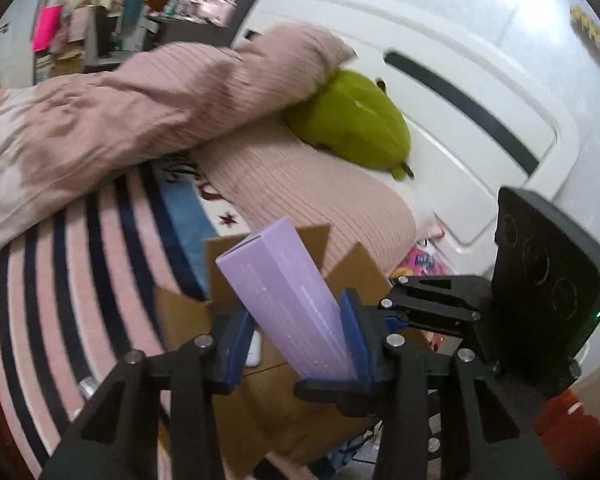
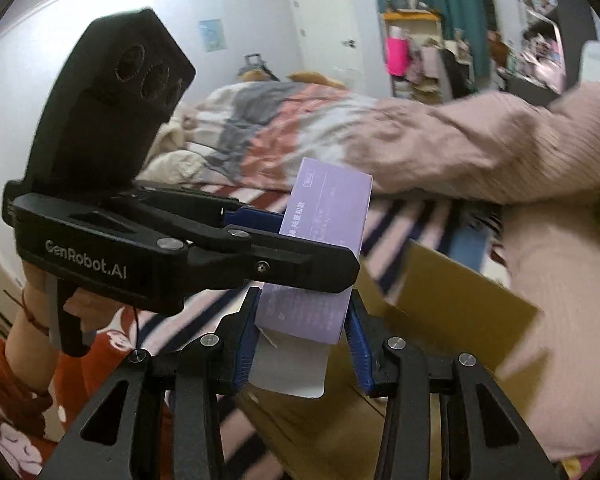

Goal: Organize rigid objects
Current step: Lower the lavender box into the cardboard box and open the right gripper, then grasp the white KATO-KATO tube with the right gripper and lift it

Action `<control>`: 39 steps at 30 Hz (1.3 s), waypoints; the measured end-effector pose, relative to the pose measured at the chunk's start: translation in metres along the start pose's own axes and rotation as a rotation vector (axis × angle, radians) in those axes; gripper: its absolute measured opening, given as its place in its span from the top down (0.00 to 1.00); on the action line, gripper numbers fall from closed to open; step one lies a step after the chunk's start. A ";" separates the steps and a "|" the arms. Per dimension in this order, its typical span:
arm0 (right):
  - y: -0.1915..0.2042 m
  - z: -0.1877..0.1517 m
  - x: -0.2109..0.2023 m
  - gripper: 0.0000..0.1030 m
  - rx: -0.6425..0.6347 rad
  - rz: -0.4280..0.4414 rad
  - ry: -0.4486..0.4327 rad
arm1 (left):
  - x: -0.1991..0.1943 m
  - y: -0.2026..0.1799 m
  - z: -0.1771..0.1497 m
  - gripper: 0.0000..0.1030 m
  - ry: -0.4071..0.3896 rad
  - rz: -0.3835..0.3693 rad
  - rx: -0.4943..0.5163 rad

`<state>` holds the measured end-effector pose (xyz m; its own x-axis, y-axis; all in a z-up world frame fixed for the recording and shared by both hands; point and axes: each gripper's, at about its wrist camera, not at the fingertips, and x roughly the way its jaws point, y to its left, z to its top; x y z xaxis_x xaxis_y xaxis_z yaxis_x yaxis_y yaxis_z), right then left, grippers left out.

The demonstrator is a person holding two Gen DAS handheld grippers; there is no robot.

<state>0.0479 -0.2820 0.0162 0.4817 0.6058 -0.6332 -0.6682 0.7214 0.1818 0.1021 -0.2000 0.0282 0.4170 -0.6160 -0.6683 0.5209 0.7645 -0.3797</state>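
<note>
A long purple carton is held above an open cardboard box on the bed. My left gripper is shut on the carton's near end, blue pads on both sides. My right gripper comes in from the right and touches the same carton. In the right wrist view the carton stands between my right gripper's blue pads with its white end flap open. My left gripper crosses from the left and clamps the carton's middle. The cardboard box lies below.
A pink ribbed pillow and a green plush toy lie on the striped bedspread behind the box. A white headboard stands at the right. A small white object lies in the box.
</note>
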 end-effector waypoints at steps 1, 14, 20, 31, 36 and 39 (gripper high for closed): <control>-0.005 -0.003 -0.002 0.65 0.010 -0.005 0.011 | 0.010 -0.006 0.000 0.61 0.028 0.001 0.003; -0.028 -0.030 0.023 0.53 -0.030 -0.124 0.310 | 0.034 -0.009 -0.012 0.33 0.133 0.077 0.011; -0.027 -0.032 0.021 0.46 -0.042 -0.150 0.325 | -0.004 0.006 -0.014 0.32 0.062 0.116 0.001; -0.044 -0.020 0.011 0.29 -0.050 -0.237 0.308 | -0.064 0.057 -0.043 0.32 -0.005 0.160 -0.031; 0.001 0.008 0.010 0.11 -0.027 -0.199 0.207 | -0.105 0.090 -0.063 0.20 -0.057 0.238 -0.054; 0.044 0.024 0.025 0.00 -0.076 -0.109 0.146 | -0.128 0.114 -0.085 0.19 -0.086 0.335 -0.067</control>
<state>0.0438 -0.2275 0.0264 0.4698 0.4664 -0.7495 -0.6599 0.7495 0.0527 0.0447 -0.0182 0.0164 0.6190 -0.3403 -0.7079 0.2960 0.9359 -0.1911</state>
